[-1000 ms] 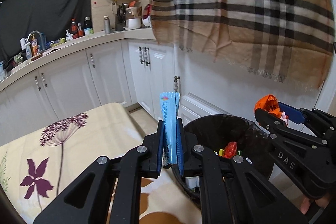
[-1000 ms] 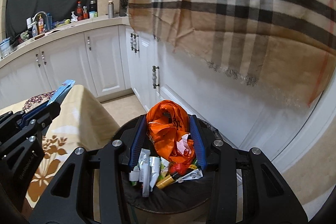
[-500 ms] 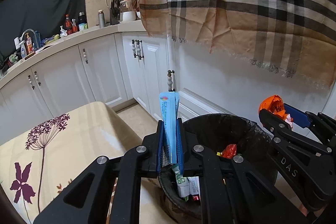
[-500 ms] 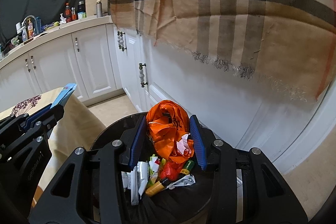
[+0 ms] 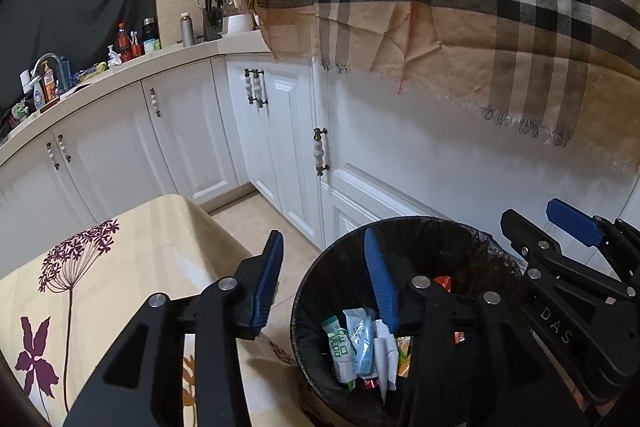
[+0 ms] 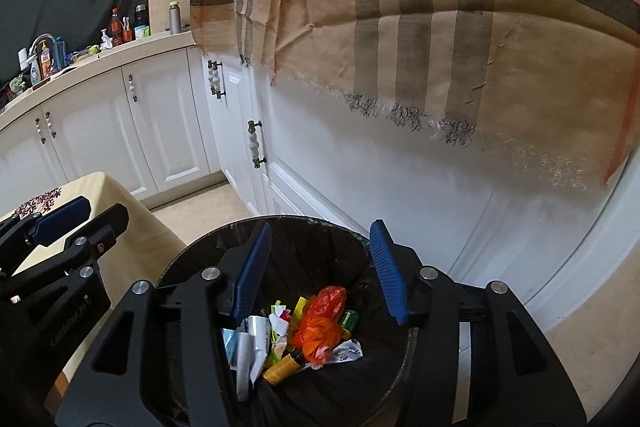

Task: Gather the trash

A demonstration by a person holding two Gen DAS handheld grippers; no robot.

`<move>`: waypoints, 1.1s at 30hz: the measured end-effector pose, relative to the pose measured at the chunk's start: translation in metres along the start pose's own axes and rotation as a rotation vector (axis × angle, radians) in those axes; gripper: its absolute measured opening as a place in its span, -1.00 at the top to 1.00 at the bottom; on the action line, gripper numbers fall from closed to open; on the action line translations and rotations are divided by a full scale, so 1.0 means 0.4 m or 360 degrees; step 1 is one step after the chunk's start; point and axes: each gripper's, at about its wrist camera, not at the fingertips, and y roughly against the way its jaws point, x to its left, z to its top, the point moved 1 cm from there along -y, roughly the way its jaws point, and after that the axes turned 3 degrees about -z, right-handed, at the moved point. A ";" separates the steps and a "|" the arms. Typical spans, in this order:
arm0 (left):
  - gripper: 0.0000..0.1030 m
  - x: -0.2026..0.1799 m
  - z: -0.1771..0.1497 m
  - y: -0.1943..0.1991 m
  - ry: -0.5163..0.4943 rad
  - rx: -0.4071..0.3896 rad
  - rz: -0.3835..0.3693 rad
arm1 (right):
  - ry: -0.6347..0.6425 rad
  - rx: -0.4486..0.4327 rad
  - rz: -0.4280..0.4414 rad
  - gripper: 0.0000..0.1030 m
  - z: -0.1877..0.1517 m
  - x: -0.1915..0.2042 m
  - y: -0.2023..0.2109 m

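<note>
Hovering over the lined bin, left gripper and right gripper have fingers spread wide, empty. Orange bag lies inside: light, crumpled, soft; pinch any fold.

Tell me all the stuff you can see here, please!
bin: one, black liner, on the floor by the cabinets
orange bag: one, orange, inside the bin on the pile
wrappers: several, white, green and blue, inside the bin
table: one, cream cloth with purple flowers, left of the bin
scarf: one, tan plaid, hanging above the cabinets
cabinets: a row, white, under the counter
bottles: several, mixed colours, on the counter
left hand-held gripper: one, black with blue pads, open over the bin's edge
right hand-held gripper: one, black with blue pads, open over the bin
</note>
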 end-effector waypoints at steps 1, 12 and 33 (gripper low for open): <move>0.07 0.003 0.000 0.007 0.0006 -0.0008 0.0001 | 0.0000 -0.0002 -0.0001 0.02 0.000 0.001 0.005; -0.14 0.058 -0.020 0.123 0.0052 -0.0100 0.0051 | 0.0008 -0.0027 0.0006 -0.17 -0.008 0.027 0.098; -0.42 0.169 -0.128 0.394 0.0141 -0.0202 0.0183 | 0.0148 -0.0086 0.0075 -0.38 -0.092 0.110 0.345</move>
